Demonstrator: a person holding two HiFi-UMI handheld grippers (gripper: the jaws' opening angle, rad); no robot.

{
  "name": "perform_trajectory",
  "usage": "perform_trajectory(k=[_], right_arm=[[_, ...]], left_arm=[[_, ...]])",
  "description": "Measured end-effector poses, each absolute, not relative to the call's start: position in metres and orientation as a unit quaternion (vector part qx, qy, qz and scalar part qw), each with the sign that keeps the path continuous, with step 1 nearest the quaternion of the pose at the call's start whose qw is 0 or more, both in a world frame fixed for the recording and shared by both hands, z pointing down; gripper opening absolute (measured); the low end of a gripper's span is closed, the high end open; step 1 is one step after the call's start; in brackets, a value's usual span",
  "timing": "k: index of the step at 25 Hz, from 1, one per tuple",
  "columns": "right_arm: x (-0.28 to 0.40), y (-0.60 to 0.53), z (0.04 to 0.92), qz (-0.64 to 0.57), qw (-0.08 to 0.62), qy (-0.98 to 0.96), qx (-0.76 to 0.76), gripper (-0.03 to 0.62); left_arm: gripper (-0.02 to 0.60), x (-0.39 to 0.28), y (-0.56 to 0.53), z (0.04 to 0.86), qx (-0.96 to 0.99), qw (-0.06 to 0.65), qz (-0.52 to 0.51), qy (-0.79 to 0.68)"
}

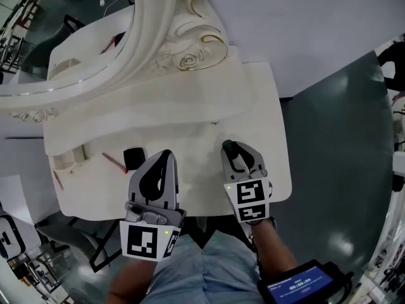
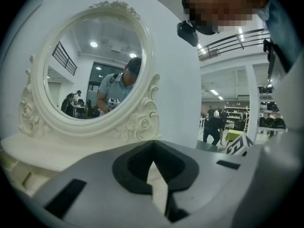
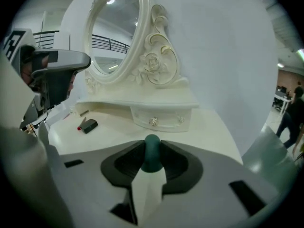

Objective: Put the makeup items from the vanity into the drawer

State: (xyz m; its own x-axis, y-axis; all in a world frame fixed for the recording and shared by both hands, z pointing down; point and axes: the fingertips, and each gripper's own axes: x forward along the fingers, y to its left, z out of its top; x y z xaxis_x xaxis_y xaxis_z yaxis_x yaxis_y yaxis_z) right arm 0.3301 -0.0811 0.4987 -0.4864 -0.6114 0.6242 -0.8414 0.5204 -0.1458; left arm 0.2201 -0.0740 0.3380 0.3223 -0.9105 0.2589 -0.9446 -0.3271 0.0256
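**Held item.** A dark green rounded piece (image 3: pixel 152 152) is pinched between the pads of your right gripper (image 1: pixel 234 154). Only its domed end shows, so neither its kind nor its long axis can be told.

**Left gripper** (image 1: pixel 166 158). The jaw tips are pressed together, with nothing between them.

**Destination.** The drawer (image 3: pixel 159 119) has two knobs on its front, sits under the mirror (image 3: pixel 111 32) shelf, and is closed.
- It lies at 12 o'clock from your right jaws, near but apart, with bare tabletop between.
- This is the relation the next move turns on: the green piece already points at the drawer front, but there is no opening to receive it.
- Your right hand is the nearer of the two. Your left is the free one, so the pull on a knob probably falls to it.

**Still on the vanity** (image 1: pixel 202 170).
- A black compact (image 1: pixel 133 158) lies at 9 o'clock from your left tips, just beside them.
- A red pencil (image 1: pixel 114 162) lies just past the compact, its long axis running 10 to 4 o'clock.
- Your left hand is much the nearer to both.

**View notes.**
- The right gripper view gives you the drawer front and knobs. The head view, looking down, hides them beneath the shelf overhang.
- The head view gives the compact's place beside your left tips.
- The left gripper view shows only mirror and shelf, and none of the makeup.
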Motion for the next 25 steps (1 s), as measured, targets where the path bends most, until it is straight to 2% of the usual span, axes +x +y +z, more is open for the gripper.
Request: perform_trajectory(k=[6, 13, 25], right_arm=[[0.292, -0.091, 0.442, 0.177, 0.223, -0.872, 0.398, 0.101], [0.215, -0.075, 0.395, 0.132, 0.196, -0.913, 0.333, 0.101], [0.031, -0.047, 0.366, 0.070, 0.194, -0.949, 0.237, 0.101]], left_arm=[[-0.002, 0.197, -0.064, 0.305, 0.785, 0.055, 0.076, -0.612], [-0.002, 0.146, -0.042, 0.269, 0.758, 0.021, 0.051, -0.650], [-0.002, -0.030, 0.012, 0.253, 0.679, 0.016, 0.003, -0.734]])
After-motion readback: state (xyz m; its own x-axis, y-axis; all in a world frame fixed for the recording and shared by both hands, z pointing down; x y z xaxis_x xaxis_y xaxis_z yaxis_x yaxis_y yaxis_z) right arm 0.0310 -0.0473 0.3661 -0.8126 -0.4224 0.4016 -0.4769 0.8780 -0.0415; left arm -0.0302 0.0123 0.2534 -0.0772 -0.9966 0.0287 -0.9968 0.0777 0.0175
